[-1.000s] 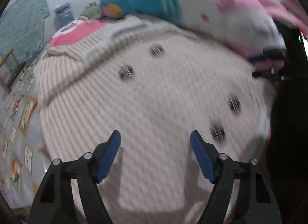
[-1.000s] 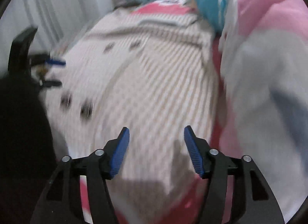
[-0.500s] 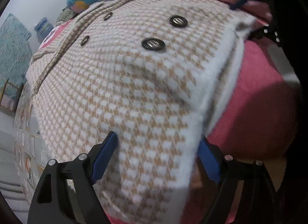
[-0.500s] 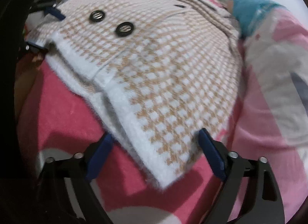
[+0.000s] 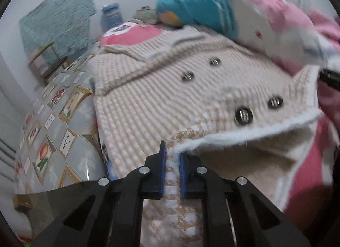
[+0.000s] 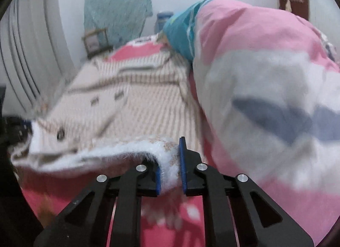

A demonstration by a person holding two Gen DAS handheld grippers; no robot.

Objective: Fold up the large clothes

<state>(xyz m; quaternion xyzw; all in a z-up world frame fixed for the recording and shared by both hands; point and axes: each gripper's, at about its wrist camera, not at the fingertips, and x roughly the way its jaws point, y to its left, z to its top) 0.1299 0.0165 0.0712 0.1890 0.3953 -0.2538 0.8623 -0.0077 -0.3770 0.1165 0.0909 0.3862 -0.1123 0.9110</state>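
Garment: beige-and-white houndstooth knit coat with dark round buttons (image 5: 161, 102) (image 6: 127, 106), spread front-up on a pink bedsheet (image 5: 136, 34) (image 6: 136, 50).
Left gripper (image 5: 171, 172): blue pads clamped on the coat's fleecy white hem corner, hem raised.
Right gripper (image 6: 170, 171): clamped on the opposite hem corner, edge raised off the sheet.
Adjacent: pink, white and teal rolled quilt (image 5: 244, 13) (image 6: 265, 87), lying against the coat's side.

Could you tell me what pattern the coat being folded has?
The coat has a beige-and-white houndstooth check with a white fleecy edge, clearest in the left wrist view.
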